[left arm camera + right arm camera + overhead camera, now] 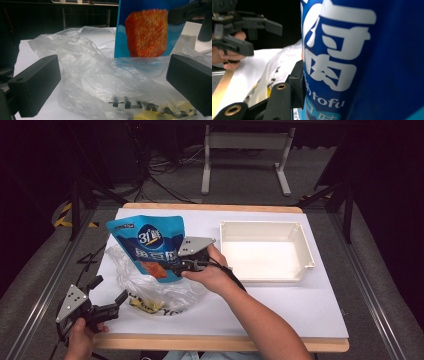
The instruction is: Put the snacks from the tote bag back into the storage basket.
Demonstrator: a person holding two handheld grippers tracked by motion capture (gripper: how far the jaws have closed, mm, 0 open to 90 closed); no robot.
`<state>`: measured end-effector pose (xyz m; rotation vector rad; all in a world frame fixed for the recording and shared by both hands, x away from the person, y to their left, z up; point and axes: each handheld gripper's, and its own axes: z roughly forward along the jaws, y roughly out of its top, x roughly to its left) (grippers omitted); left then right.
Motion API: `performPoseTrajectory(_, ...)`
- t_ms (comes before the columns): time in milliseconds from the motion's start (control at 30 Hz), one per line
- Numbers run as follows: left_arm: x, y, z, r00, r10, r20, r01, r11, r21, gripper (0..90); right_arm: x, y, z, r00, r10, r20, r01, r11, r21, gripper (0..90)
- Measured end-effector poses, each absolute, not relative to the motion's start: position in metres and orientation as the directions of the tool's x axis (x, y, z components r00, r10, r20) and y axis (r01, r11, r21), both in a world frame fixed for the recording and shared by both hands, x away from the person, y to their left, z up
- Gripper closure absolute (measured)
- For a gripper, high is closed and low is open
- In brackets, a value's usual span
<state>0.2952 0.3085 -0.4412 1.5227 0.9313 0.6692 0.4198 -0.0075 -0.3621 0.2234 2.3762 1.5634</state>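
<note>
A blue snack pouch point(147, 245) with white lettering and an orange food picture stands upright over a crumpled clear plastic bag point(165, 295). My right gripper point(172, 266) is shut on the pouch's lower right edge. In the right gripper view the pouch point(362, 62) rests against one black finger point(297, 82); the other finger is hidden behind it. My left gripper point(108, 289) is held open at the table's front left, its jaws aimed at the bag with nothing between them. In the left gripper view the bag point(95, 75) lies ahead of the open left gripper point(113, 83), the pouch point(147, 32) behind it.
An empty white tray point(305, 250) stands at the right on the white table cover. Something yellow point(150, 115) lies inside the plastic bag. The wooden table edge point(220, 343) runs along the front, and a white stand point(245, 140) is on the floor beyond.
</note>
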Motion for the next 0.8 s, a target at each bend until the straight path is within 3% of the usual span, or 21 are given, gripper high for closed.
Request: performPoseTrajectory(800,0.296,0.308,-0.442,0.517,0.851,-0.091,0.189,-0.010,0.982,0.2,0.408,-0.023,-0.291,-0.956,0.244,-0.160,-0.069,0.342,0.937,53.0)
